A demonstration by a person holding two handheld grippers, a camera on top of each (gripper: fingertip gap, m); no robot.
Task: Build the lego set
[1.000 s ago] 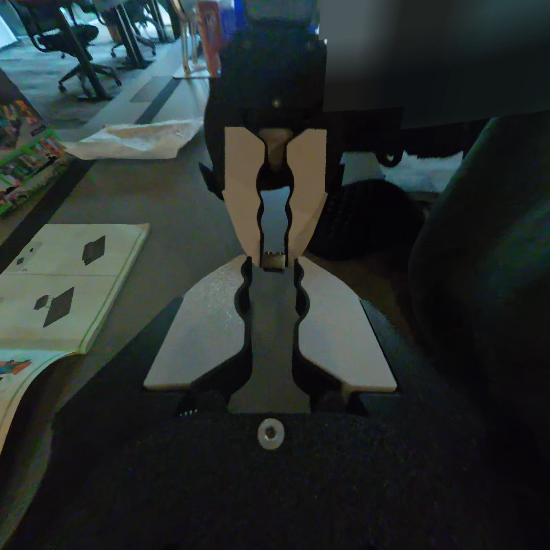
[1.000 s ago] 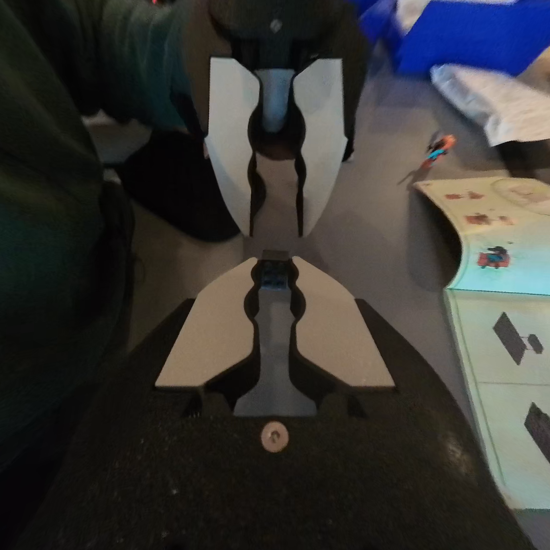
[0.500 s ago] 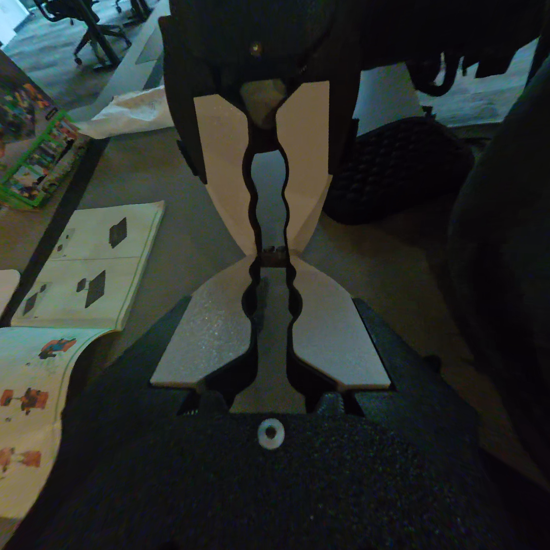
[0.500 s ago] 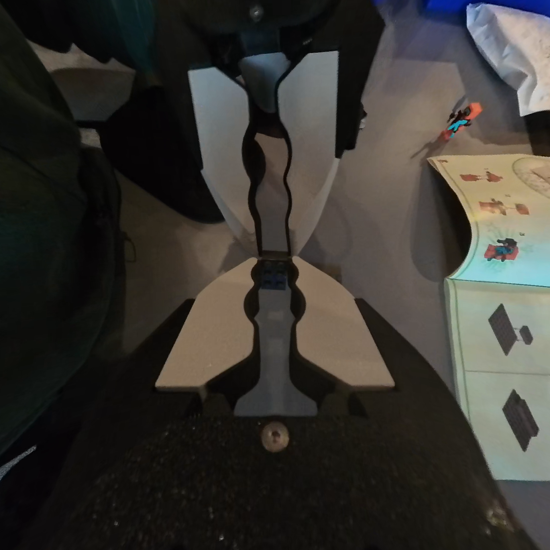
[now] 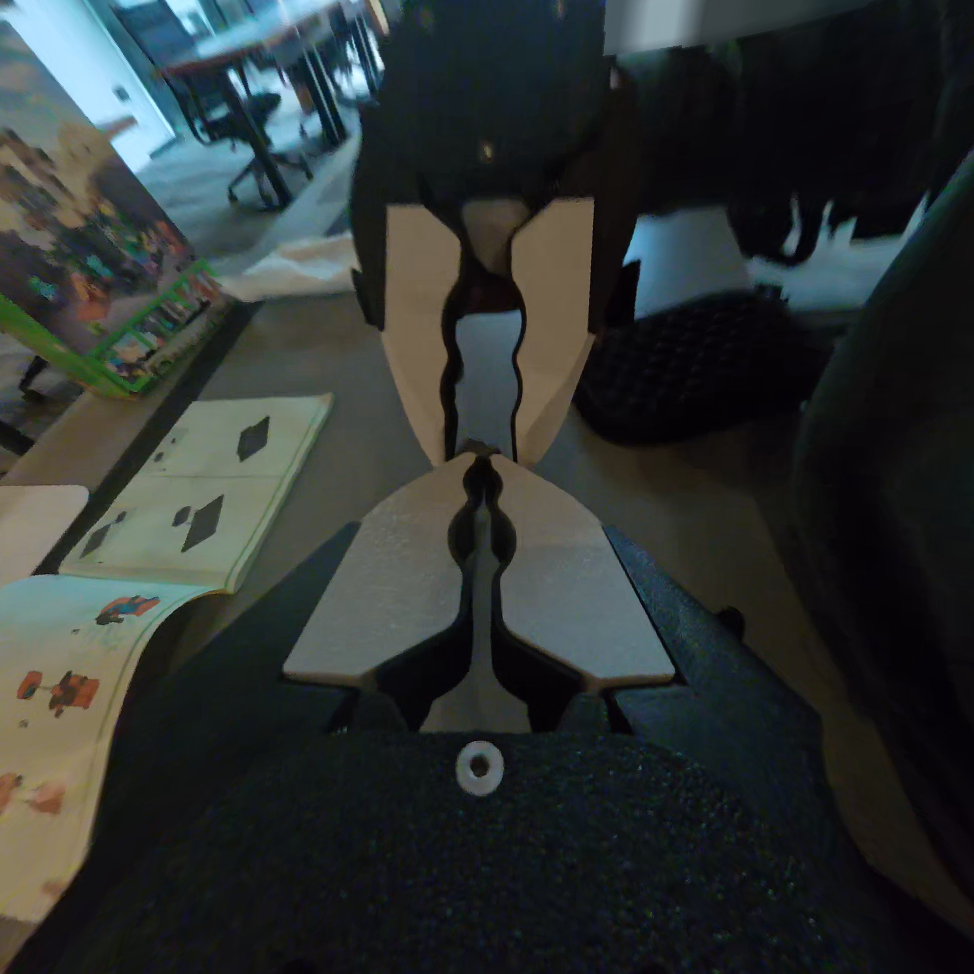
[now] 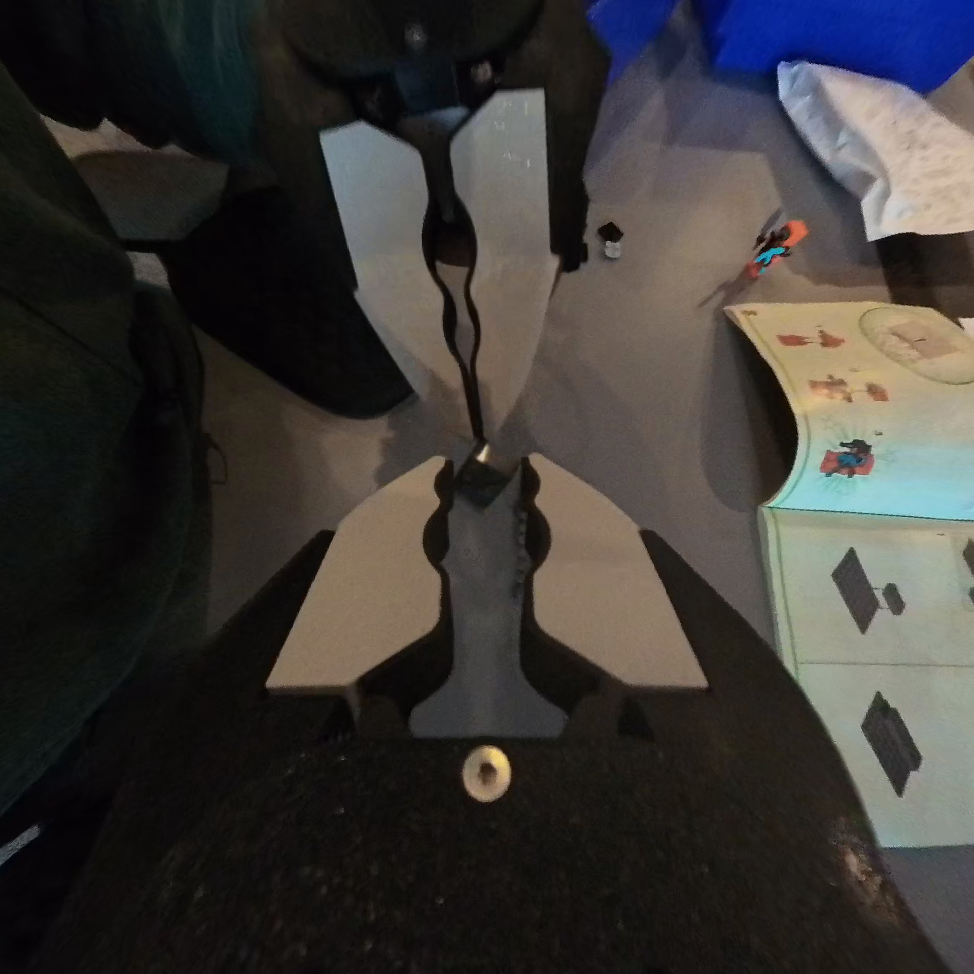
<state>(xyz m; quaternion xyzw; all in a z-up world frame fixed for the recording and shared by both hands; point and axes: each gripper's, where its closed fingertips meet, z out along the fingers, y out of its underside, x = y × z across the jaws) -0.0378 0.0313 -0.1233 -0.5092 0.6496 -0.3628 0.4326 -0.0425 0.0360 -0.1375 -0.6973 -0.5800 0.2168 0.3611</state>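
My left gripper [image 5: 480, 461] is shut, its tips pinched on the edge of a small dark lego piece [image 6: 477, 480]. In the left wrist view only a sliver of the piece [image 5: 477, 447] peeks past the tips. My right gripper [image 6: 486, 469] faces it tip to tip and is open. The piece stands between its fingers [image 6: 569, 527], with a gap on the right side. The right gripper also shows in the left wrist view [image 5: 484, 442], and the left gripper in the right wrist view [image 6: 477, 440]. Both are above the grey table [image 6: 632, 395].
An open instruction booklet [image 5: 184, 506] lies to my left and shows in the right wrist view [image 6: 869, 527]. A lego box [image 5: 95, 263] stands at the far left. A small orange and blue figure [image 6: 775, 253], a tiny black piece [image 6: 610, 240] and a white paper bag [image 6: 885, 158] lie beyond. A person's dark sleeve [image 6: 79, 474] is close by. My left and right fingertips are right by each other.
My left gripper closed from open onto the dark piece. My right gripper, which had held the piece, opened around it. The piece now sits turned between the right fingers.
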